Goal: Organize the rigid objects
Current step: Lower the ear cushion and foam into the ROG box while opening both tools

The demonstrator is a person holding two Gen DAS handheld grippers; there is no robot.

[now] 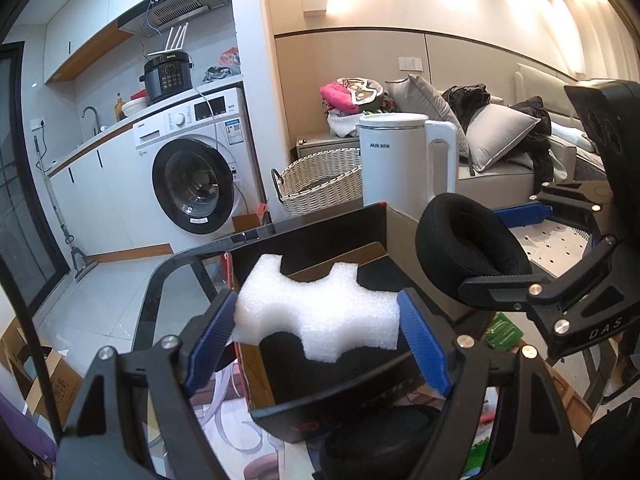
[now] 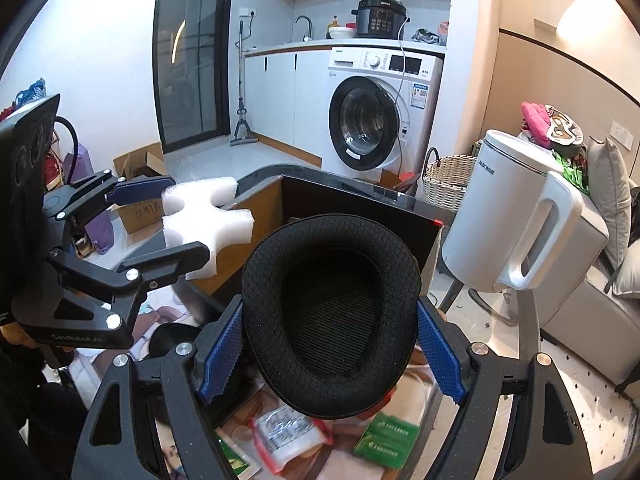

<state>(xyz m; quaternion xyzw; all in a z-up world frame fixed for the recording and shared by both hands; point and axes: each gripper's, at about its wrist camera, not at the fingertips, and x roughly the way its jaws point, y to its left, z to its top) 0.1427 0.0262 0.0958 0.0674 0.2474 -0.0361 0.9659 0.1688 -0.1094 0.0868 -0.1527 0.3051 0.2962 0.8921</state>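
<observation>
My left gripper (image 1: 318,306) is shut on a white foam insert (image 1: 312,296) with notched edges, its blue pads pressing both ends. The foam hangs over an open black cardboard box (image 1: 316,236) on a glass table. My right gripper (image 2: 330,314) is shut on a black oval ear cushion (image 2: 280,264), held upright in front of the same box (image 2: 360,200). In the left wrist view the right gripper (image 1: 494,250) and the cushion (image 1: 460,240) sit at the box's right edge. The right wrist view shows the left gripper (image 2: 180,218) with the foam (image 2: 208,216) at the left.
A white kettle (image 1: 400,160) stands just behind the box (image 2: 512,216). Another black round pad (image 1: 380,440) lies at the near side of the box. Packets (image 2: 384,440) show under the glass top. A wicker basket (image 1: 320,180) and a washing machine (image 1: 192,184) stand beyond.
</observation>
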